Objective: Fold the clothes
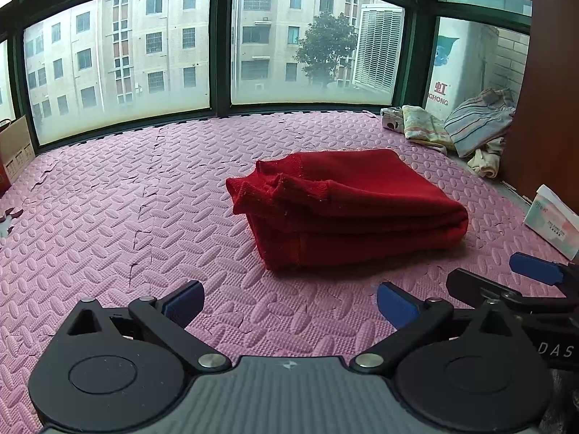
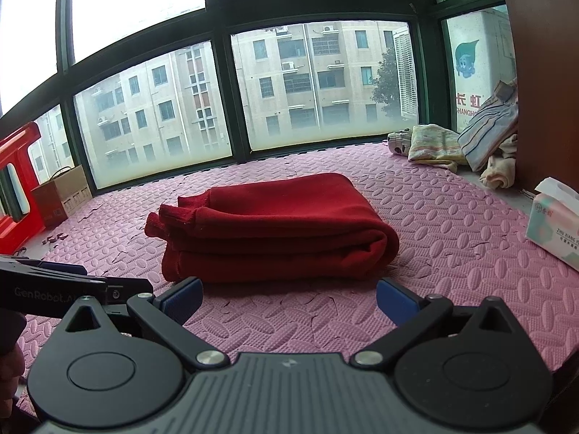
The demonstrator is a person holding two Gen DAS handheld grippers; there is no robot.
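Observation:
A red garment (image 1: 347, 209) lies folded in a thick stack on the pink foam mat (image 1: 126, 217), its ribbed cuffs poking out at the left end. In the right wrist view the same red garment (image 2: 275, 228) sits just beyond the fingers. My left gripper (image 1: 289, 303) is open, empty, low over the mat and short of the stack's near left corner. My right gripper (image 2: 287, 300) is open and empty too, close in front of the stack. The right gripper also shows at the right edge of the left wrist view (image 1: 535, 275).
A heap of loose clothes (image 1: 452, 130) lies in the far right corner by the window. A tissue pack (image 2: 557, 224) rests at the right mat edge. A cardboard box (image 2: 63, 195) and a red plastic object (image 2: 18, 181) stand far left. A brown wall (image 2: 542, 90) rises on the right.

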